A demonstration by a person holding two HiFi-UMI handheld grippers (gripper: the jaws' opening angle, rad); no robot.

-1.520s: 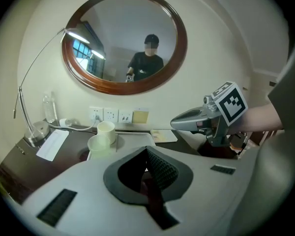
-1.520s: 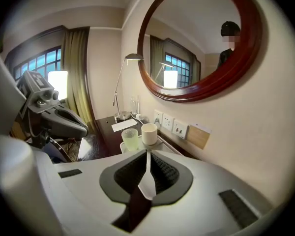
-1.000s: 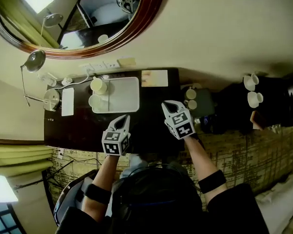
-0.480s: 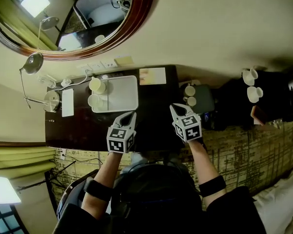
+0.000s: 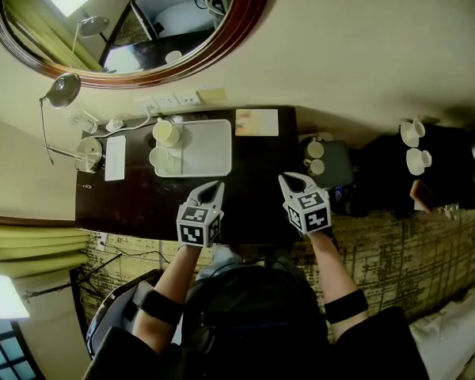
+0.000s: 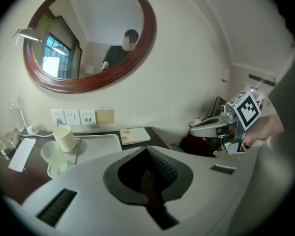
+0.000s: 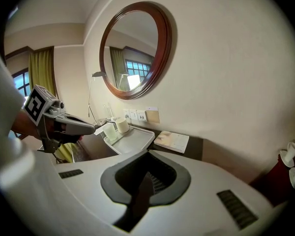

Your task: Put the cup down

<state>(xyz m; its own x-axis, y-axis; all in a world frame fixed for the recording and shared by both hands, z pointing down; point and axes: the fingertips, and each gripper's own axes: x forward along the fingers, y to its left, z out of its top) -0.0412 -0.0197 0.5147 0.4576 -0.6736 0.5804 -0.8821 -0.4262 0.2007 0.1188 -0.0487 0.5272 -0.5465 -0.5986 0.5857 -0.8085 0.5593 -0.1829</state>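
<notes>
A cream paper cup (image 5: 165, 132) stands upright on the left end of a white tray (image 5: 206, 149), with a clear glass (image 5: 159, 158) just in front of it. The left gripper view shows the same cup (image 6: 64, 137) and glass (image 6: 54, 156); the right gripper view shows the cup (image 7: 122, 125) too. My left gripper (image 5: 215, 187) hovers over the dark desk's near side, right of the tray's front corner, shut and empty. Further right, my right gripper (image 5: 288, 178) is also shut, with nothing held. Neither touches the cup.
A booklet (image 5: 256, 123) lies at the desk's back, right of the tray. A desk lamp (image 5: 62, 93), a white card (image 5: 115, 157) and wall sockets (image 5: 168, 100) are at the left. Two small cups (image 5: 313, 157) sit on a dark stand to the right, with white teacups (image 5: 416, 147) beyond. An oval mirror (image 5: 134, 22) hangs above.
The right gripper has drawn back a little toward the person and to the right. The left gripper has barely moved. Both stay shut and empty.
</notes>
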